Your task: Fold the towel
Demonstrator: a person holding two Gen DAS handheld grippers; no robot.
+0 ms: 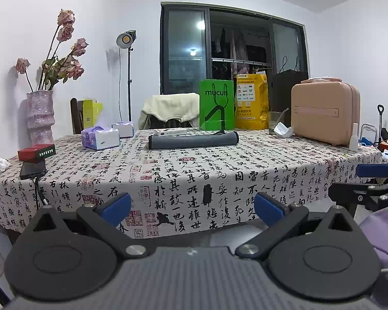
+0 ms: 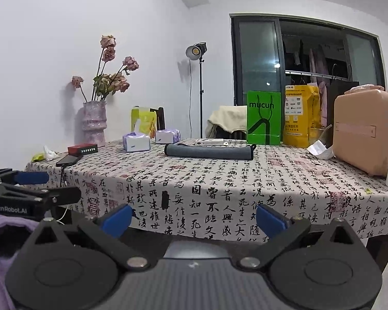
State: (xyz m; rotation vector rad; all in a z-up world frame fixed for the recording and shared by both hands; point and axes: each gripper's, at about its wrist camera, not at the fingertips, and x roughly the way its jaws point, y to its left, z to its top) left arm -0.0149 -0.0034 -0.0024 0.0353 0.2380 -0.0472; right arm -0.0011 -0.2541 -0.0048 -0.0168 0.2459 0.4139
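Observation:
A grey towel (image 1: 193, 140), rolled or folded into a long narrow bundle, lies across the far middle of the table; it also shows in the right wrist view (image 2: 209, 151). My left gripper (image 1: 192, 209) is open and empty, held low in front of the table's near edge, well short of the towel. My right gripper (image 2: 194, 221) is open and empty at the same height, to the right of the left one. The right gripper's blue fingertip (image 1: 371, 170) shows at the right edge of the left wrist view, and the left gripper's fingertip (image 2: 32, 177) at the left edge of the right wrist view.
The table has a calligraphy-print cloth (image 1: 194, 175). On it stand a pink vase with dried roses (image 1: 40, 116), tissue packs (image 1: 100, 137), a red box (image 1: 36, 152), a phone (image 1: 33, 169), a green bag (image 1: 216, 104), a yellow bag (image 1: 251, 102), a pink case (image 1: 324, 112) and a white bottle (image 1: 353, 138).

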